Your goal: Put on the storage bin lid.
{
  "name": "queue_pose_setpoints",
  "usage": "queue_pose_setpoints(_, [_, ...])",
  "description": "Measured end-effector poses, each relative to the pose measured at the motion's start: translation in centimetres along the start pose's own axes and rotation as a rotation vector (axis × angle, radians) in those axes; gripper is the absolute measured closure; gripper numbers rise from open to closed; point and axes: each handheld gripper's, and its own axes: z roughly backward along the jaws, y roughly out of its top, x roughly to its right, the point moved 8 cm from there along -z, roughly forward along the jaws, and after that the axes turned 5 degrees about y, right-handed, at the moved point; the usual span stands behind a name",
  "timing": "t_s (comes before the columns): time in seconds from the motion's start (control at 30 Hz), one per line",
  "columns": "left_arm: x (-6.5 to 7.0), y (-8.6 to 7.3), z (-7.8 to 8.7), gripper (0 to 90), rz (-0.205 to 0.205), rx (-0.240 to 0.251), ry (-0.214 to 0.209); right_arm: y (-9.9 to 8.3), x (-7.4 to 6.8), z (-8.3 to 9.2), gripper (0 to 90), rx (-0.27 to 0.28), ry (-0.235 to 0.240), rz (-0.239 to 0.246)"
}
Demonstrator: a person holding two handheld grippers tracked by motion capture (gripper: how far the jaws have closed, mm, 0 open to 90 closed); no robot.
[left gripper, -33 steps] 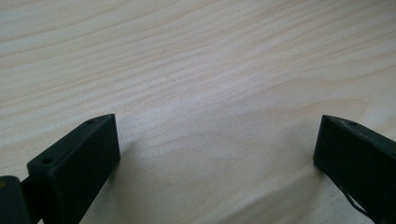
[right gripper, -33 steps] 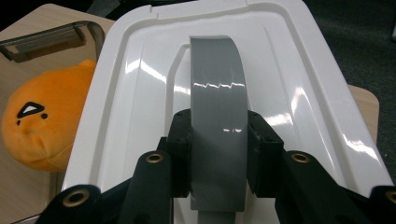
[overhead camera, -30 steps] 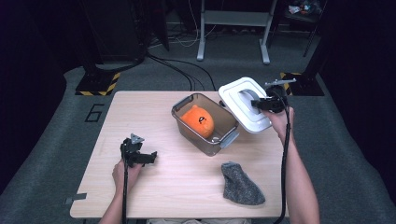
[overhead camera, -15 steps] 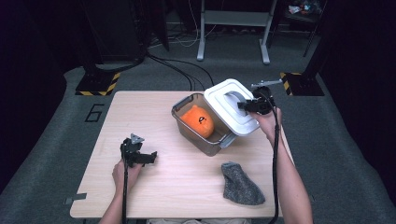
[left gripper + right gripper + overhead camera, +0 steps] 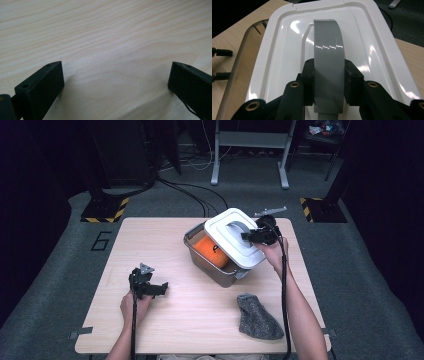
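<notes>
One lid (image 5: 234, 243), pinched by its grey handle (image 5: 328, 67) in the right gripper (image 5: 251, 236), hangs over the container (image 5: 210, 262) at table's 1 o'clock. Square edges before lowering. Left gripper (image 5: 150, 287) spread, idle.

Bright table (image 5: 200, 320), dark surroundings; glare streaks on the white lid (image 5: 287, 50).

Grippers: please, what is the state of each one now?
Left gripper: open, holding nothing, above the table.
Right gripper: closed on the lid handle.
</notes>
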Motion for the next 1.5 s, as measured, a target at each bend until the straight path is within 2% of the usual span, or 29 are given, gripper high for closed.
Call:
queue_pose_setpoints(0.3, [0.0,0.0,0.0,0.1,0.0,0.0,0.0,0.2,-2.1,-1.4,66.4,-0.012,0.036,0.018])
queue_pose_setpoints(0.57, [0.0,0.0,0.0,0.1,0.0,0.0,0.0,0.2,-3.6,-2.6,66.4,-0.026,0.053,0.034])
queue_pose_setpoints(0.6, [0.0,0.0,0.0,0.1,-0.001,0.0,0.001,0.2,-3.6,-2.8,66.4,-0.025,0.052,0.049])
queue_pose_setpoints(0.8, [0.0,0.0,0.0,0.1,0.0,0.0,0.0,0.0,-4.5,-3.5,66.4,-0.043,0.067,0.049])
queue_pose_setpoints(1.1, [0.0,0.0,0.0,0.1,0.0,0.0,0.0,-0.3,-5.1,-4.4,66.3,-0.055,0.08,0.063])
queue_pose_setpoints(1.17, [0.0,0.0,0.0,0.1,0.0,0.0,0.0,-0.4,-5.3,-4.4,66.3,-0.06,0.076,0.047])
queue_pose_setpoints(1.3, [0.0,0.0,0.0,0.1,0.002,0.001,0.001,-0.4,-5.3,-4.8,66.2,-0.061,0.073,0.078])
queue_pose_setpoints(1.33, [0.0,0.0,0.0,0.1,0.0,0.0,0.0,-0.4,-5.5,-4.8,66.1,-0.066,0.073,0.059])
queue_pose_setpoints(1.5, [0.0,0.0,0.0,0.1,-0.001,0.0,0.0,-0.4,-5.4,-5.0,66.0,-0.068,0.072,0.062])
